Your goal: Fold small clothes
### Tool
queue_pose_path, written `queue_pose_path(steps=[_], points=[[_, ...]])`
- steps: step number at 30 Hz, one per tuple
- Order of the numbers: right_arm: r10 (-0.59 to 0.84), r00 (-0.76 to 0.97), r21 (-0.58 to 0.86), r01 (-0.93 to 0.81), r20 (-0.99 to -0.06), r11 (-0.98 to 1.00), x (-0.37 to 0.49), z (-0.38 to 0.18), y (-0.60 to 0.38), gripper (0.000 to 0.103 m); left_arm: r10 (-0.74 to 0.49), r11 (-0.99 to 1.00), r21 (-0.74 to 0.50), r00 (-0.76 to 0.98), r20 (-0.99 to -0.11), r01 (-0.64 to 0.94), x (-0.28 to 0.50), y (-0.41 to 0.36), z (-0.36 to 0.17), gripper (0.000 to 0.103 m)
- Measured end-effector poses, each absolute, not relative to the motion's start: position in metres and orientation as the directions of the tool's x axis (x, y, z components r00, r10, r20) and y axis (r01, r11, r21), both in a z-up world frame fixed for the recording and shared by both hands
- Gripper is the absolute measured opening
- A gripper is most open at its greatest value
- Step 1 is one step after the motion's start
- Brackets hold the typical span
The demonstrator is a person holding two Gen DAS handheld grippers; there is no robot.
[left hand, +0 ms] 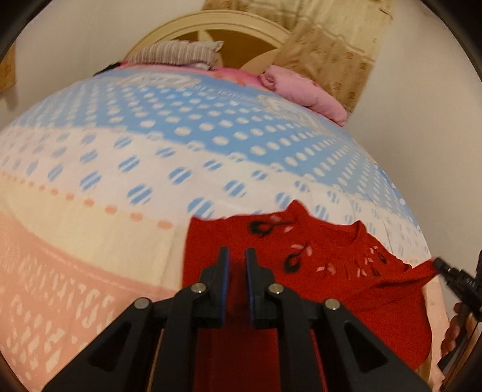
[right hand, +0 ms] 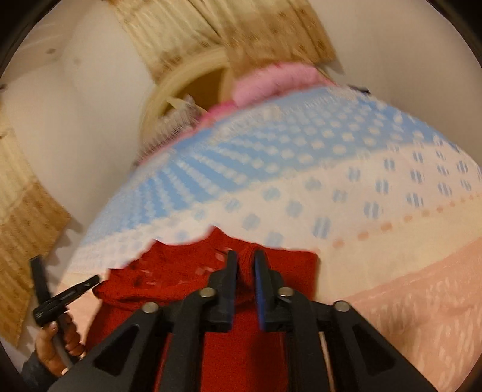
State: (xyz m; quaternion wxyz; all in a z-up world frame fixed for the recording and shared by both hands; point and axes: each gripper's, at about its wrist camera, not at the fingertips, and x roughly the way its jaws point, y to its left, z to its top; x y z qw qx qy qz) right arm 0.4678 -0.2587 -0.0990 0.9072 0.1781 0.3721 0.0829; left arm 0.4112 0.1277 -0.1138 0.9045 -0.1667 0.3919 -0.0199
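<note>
A small red knit garment (left hand: 319,271) with black and pink motifs lies on the bed near its front edge. In the left wrist view my left gripper (left hand: 237,256) is shut on a fold of the red cloth. At the far right of that view another gripper (left hand: 442,267) pinches the garment's stretched corner. In the right wrist view my right gripper (right hand: 244,262) is shut on a bunched ridge of the red garment (right hand: 186,280). A gripper (right hand: 87,283) held by a hand shows at the left of that view, touching the cloth edge.
The bedspread (left hand: 150,169) has blue, white and peach bands with dots. A pink pillow (left hand: 304,90) and a striped folded cloth (left hand: 177,52) lie at the headboard (left hand: 211,27). Beige curtains (left hand: 337,39) hang behind. White walls flank the bed.
</note>
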Motion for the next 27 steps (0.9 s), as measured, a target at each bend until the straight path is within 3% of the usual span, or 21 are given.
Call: queue_pose_path(steps=[1, 2, 3, 7, 10, 13, 16, 18, 22, 27], points=[[0.285, 0.698, 0.392, -0.006, -0.657, 0.92, 0.467, -0.104, -0.259, 0.038, -0.161, 0.941, -0.32, 0.693, -0.703, -0.106, 0.407, 0.132, -0.116, 0.014], [0.313, 0.693, 0.417, -0.02, -0.649, 0.909, 0.462, -0.109, -0.26, 0.06, -0.158, 0.942, -0.317, 0.693, -0.704, -0.107, 0.4, 0.135, -0.119, 0.018], [0.34, 0.696, 0.429, -0.05, -0.633, 0.902, 0.455, -0.112, -0.258, 0.064, -0.149, 0.947, -0.303, 0.693, -0.706, -0.104, 0.393, 0.138, -0.12, 0.02], [0.303, 0.678, 0.321, -0.103, -0.67, 0.941, 0.435, -0.119, -0.243, 0.064, -0.132, 0.963, -0.259, 0.704, -0.698, -0.076, 0.372, 0.138, -0.119, 0.038], [0.28, 0.665, 0.267, -0.123, -0.692, 0.956, 0.429, -0.125, -0.239, 0.064, -0.135, 0.979, -0.203, 0.696, -0.706, -0.016, 0.368, 0.126, -0.119, 0.065], [0.208, 0.676, 0.177, -0.115, -0.707, 0.977, 0.433, -0.126, -0.243, 0.064, -0.099, 0.995, -0.089, 0.705, -0.702, 0.051, 0.369, 0.111, -0.118, 0.069], [0.146, 0.667, 0.117, -0.088, -0.73, 0.989, 0.445, -0.128, -0.25, 0.064, -0.036, 0.994, 0.046, 0.694, -0.719, 0.098, 0.377, 0.1, -0.123, 0.082], [0.105, 0.62, 0.052, -0.103, -0.778, 0.993, 0.462, -0.136, -0.246, 0.064, 0.042, 0.989, 0.129, 0.682, -0.73, 0.077, 0.391, 0.098, -0.129, 0.082], [-0.004, 0.598, -0.08, -0.1, -0.801, 0.992, 0.496, -0.14, -0.232, 0.064, 0.169, 0.983, 0.174, 0.677, -0.716, -0.061, 0.419, 0.112, -0.126, 0.082], [0.034, 0.682, 0.051, 0.004, -0.73, 0.999, 0.502, -0.118, -0.25, 0.064, 0.132, 0.979, -0.002, 0.644, -0.753, -0.203, 0.427, 0.15, -0.123, 0.083]])
